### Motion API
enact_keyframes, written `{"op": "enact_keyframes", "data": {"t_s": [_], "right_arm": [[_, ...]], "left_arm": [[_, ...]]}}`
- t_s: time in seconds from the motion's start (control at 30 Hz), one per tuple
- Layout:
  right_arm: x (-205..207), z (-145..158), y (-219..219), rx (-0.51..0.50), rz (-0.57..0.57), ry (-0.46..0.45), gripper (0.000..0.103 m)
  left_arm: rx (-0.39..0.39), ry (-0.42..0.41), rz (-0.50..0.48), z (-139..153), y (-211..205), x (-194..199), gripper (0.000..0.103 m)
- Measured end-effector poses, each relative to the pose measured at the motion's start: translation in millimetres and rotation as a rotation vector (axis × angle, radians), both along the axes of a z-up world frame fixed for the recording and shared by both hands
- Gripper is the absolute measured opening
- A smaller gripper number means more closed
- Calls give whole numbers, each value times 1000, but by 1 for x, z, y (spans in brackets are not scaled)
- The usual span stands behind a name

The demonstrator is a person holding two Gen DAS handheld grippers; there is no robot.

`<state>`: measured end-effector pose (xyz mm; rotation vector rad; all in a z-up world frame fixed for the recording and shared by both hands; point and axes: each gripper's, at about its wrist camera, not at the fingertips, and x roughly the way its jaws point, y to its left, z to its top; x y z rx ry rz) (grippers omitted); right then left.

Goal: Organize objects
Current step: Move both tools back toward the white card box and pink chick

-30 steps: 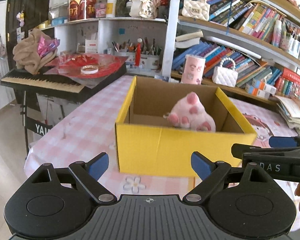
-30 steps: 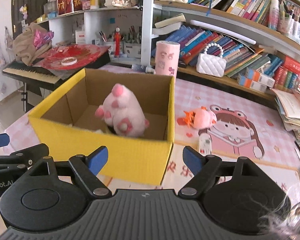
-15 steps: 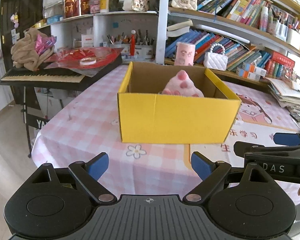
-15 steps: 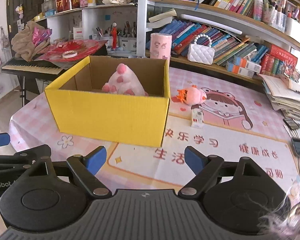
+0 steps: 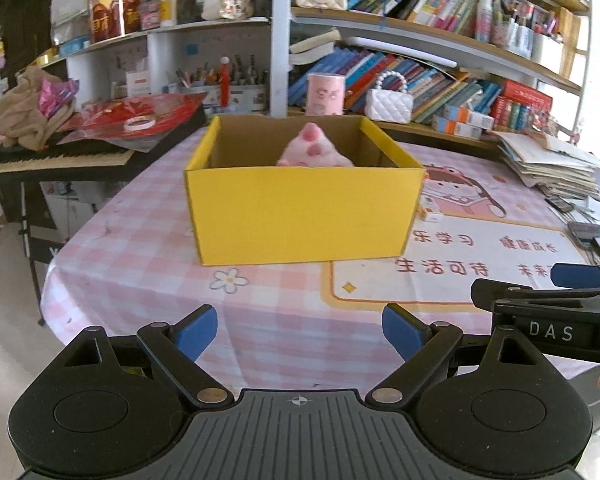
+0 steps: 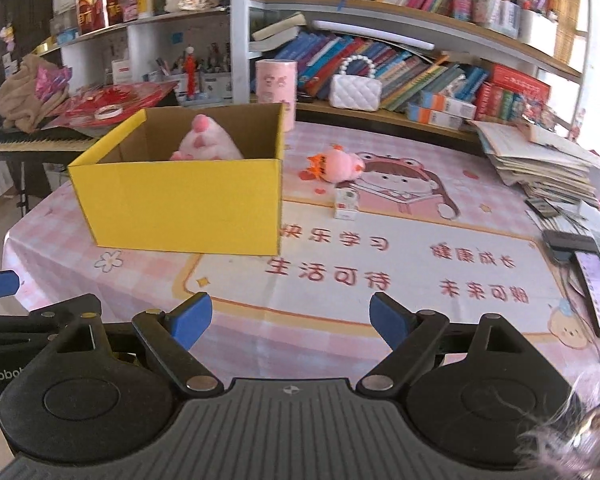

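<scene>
On the far left a keyboard (image 5: 56, 156) sits piled with red stuff. Moving right, a yellow box (image 5: 304, 210) stands on the pink checked table (image 5: 140, 248), with a pink plush (image 5: 314, 152) poking up inside it. Right of the box, a small pink toy (image 6: 338, 164) and a little carton (image 6: 347, 202) lie on the table mat. Both grippers hang at the near edge, well apart from the box: left gripper (image 5: 300, 326) and right gripper (image 6: 290, 320), fingers spread wide, holding nothing.
</scene>
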<state>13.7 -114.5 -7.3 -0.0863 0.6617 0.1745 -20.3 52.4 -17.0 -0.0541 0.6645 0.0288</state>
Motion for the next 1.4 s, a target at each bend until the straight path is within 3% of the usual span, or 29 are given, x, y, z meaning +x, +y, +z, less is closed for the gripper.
{"op": "enact_keyframes", "data": {"t_s": [0.4,0.7,1.4], "right_arm": [[-5,-5,-45,2,-109,15,86],[20,-7,-93,13,-217,46,87],[109,2,-145,20,-166,-15,85]], "left_arm": [[1,16,-95,-2,-41,19,91],[4,40,-158,-5,-79,50,91],[9,46,-248,-8,-157,130,89]]}}
